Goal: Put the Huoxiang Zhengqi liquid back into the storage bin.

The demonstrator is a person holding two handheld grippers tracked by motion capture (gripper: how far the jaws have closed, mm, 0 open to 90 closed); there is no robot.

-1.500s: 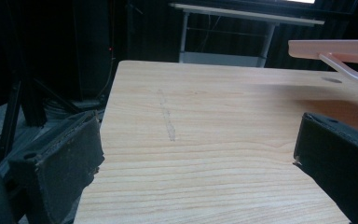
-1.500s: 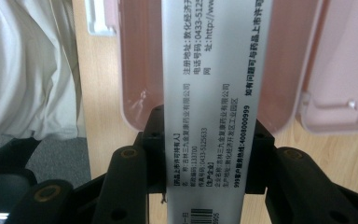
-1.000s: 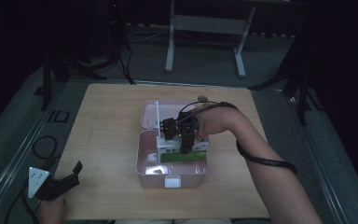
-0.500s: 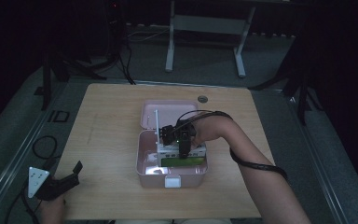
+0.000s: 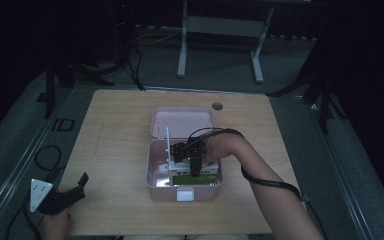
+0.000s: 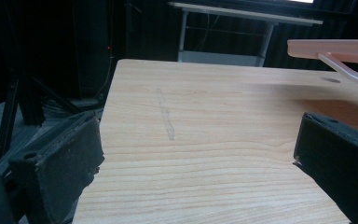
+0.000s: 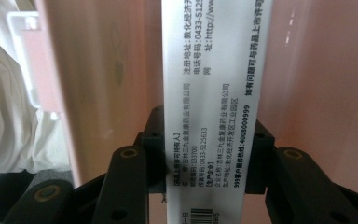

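The work in hand looks like packing a medicine carton into the open pink plastic storage box (image 5: 184, 192) that sits near the middle of the light wooden table (image 5: 110, 130), its hinged lid (image 5: 182, 121) laid back on the far side. The right gripper (image 5: 195, 167) hangs over the box's inside with its jaws clamped on a narrow white cardboard carton printed with black text (image 7: 214, 107), gripping it by its two long edges; in the right gripper view the carton runs up between the jaws with the box's pink wall just behind it. I judge the carton is most of the way in but not yet set down or let go, so lowering it to rest, releasing it and probably shutting the lid are left. A green-and-white pack (image 5: 192, 179) already lies in the near part of the box. The left gripper (image 5: 62, 197) rests idle at the near left corner of the table, well apart from the box, its jaws spread with nothing between them. The room is dim, so from the high view the box's other contents are hard to tell apart, and whether the carton's lower end touches the bottom cannot be seen; the carton's ends are cut off in the right gripper view.
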